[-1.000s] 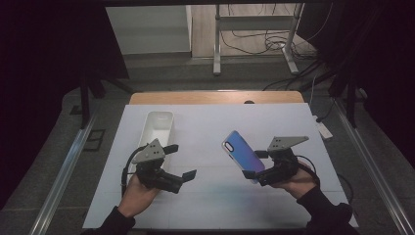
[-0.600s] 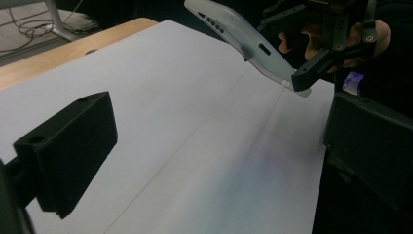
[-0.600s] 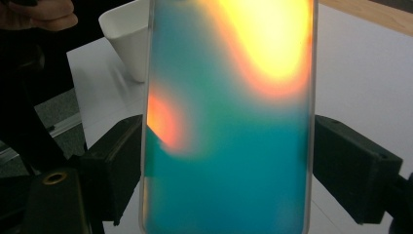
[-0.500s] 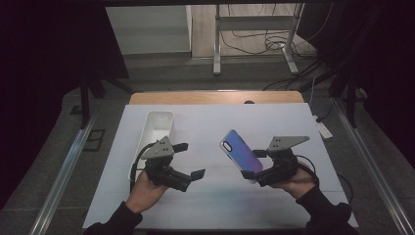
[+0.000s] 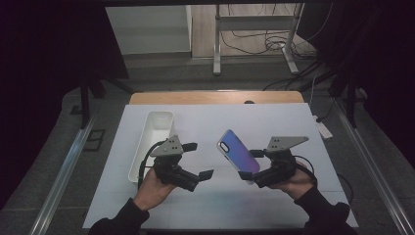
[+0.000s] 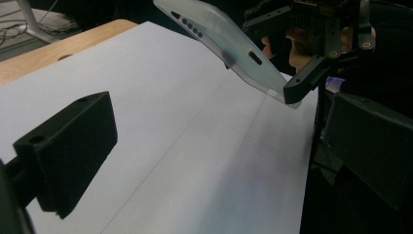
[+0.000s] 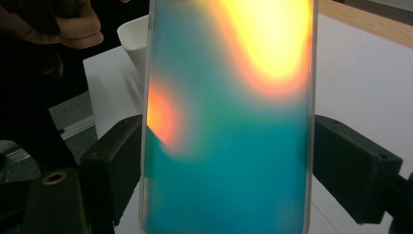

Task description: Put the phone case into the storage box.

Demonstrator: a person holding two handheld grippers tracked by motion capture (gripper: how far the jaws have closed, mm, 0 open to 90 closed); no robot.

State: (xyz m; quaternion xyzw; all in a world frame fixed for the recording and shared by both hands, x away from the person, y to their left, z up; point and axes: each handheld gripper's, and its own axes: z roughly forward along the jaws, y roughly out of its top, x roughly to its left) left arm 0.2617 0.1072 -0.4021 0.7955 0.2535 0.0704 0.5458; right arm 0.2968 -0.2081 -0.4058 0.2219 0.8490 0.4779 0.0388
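Phone case held up off the table in my right gripper, left gripper empty beside it.

My right gripper is clamped on the phone case across its lower end; the case's long axis tilts up and away toward the far left, camera cutout at the raised end, above the white table. Its lower edge hides behind my jaws. My left gripper hovers with jaws apart, holding nothing, pointing toward the case, the white bin just beside it. Both hands grip from below.
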